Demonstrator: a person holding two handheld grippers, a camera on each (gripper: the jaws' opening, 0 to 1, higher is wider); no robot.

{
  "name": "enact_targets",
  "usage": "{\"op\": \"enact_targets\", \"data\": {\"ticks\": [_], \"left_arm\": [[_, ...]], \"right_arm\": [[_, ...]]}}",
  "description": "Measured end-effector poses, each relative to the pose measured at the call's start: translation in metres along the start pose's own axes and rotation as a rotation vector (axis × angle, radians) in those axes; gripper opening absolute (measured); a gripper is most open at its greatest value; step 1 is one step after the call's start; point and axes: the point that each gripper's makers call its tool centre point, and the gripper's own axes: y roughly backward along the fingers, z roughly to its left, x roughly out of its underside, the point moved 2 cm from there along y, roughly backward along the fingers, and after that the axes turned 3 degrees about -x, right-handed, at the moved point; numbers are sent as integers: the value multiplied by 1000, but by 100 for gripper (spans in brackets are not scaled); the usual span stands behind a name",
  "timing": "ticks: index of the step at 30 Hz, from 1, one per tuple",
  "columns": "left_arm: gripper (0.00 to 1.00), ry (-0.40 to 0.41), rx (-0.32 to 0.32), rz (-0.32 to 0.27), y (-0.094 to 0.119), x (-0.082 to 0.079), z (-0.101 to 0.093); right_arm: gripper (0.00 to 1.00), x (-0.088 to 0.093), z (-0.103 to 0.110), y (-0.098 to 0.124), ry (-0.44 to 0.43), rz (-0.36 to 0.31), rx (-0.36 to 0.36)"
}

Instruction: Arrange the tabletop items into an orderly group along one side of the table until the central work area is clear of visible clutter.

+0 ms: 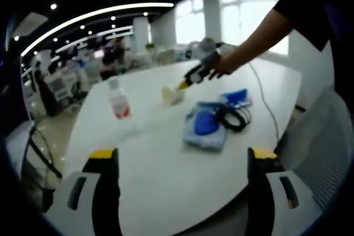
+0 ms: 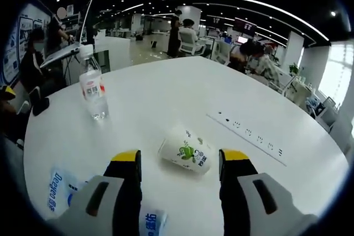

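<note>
The person's bare arm (image 1: 260,37) is reaching in from the upper right of the left gripper view, the hand (image 1: 221,66) gripping the right gripper (image 1: 182,85) and angling it down toward the paper cup (image 1: 172,95).

The white table (image 1: 166,175) is sitting in an open-plan office lit by ceiling light strips (image 2: 243,1), with bright windows (image 1: 243,9) behind and seated people (image 2: 249,53) at desks beyond. A row of recessed sockets (image 2: 249,132) is running along the tabletop.

In the right gripper view, the right gripper (image 2: 178,164) is standing wide open, its yellow-tipped jaws flanking the cup (image 2: 185,151), which is lying on its side between them without visible contact. The left gripper (image 1: 182,161) is likewise standing wide open over bare table, holding nothing.

The water bottle (image 2: 92,93) is standing upright, well apart from the cup, capped and showing a red label. The blue pouch (image 1: 204,128) is lying flat with a black cable (image 1: 235,117) coiled on it. White-and-blue packets (image 2: 58,189) are lying just beside the right gripper's left jaw.
</note>
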Motion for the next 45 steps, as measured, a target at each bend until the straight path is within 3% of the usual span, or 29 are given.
{"op": "enact_targets", "data": {"ticks": [13,23,29,41,45], "left_arm": [[91,5,-12,10,-1,2,3],[90,5,-19,14,-1,3,4],[90,8,-26,9,-1,3,6],[89,0,-16,-4,-1,0,3],[89,-3,-13,-6,-1,0,2]], "right_arm": [[53,-7,3,-36,32,32,-9],[43,-3,-1,-53,141,86,10],[32,6,0,-47,188,123,11],[25,23,-1,-20,232,146,23],[16,29,-9,-8,235,149,46]]}}
